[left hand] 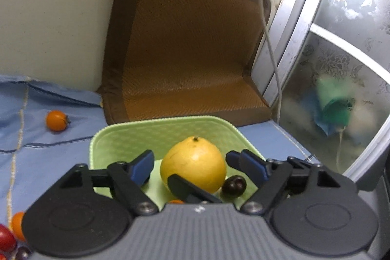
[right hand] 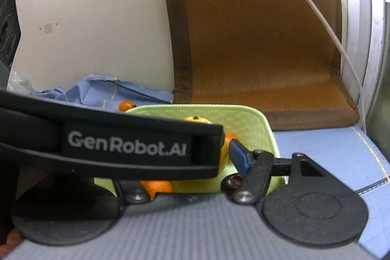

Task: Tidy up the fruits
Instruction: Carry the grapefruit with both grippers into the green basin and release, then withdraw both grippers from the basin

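Note:
A light green tray [left hand: 117, 145] lies on the blue cloth and holds a large yellow citrus fruit [left hand: 193, 163] with a dark cherry [left hand: 234, 184] beside it. My left gripper [left hand: 190, 158] is open, its blue pads [left hand: 142, 167] on either side of the yellow fruit with small gaps. In the right wrist view the left gripper's black strap crosses in front of the tray [right hand: 243, 118]. It hides the left finger of my right gripper [right hand: 192, 156]. The right finger's pad [right hand: 237, 157] is swung wide and bare, near the yellow fruit [right hand: 196, 119]. A small orange fruit [right hand: 156, 187] lies low in the tray.
Loose small fruits lie on the blue cloth [left hand: 48, 162]: an orange one [left hand: 56, 120] at the far left, then an orange [left hand: 18, 223], a red [left hand: 6, 239] and a dark one at the near left. A brown cushion [left hand: 185, 40] leans on the wall behind the tray. A white cable [left hand: 268, 45] and a frosted window [left hand: 341, 52] are on the right.

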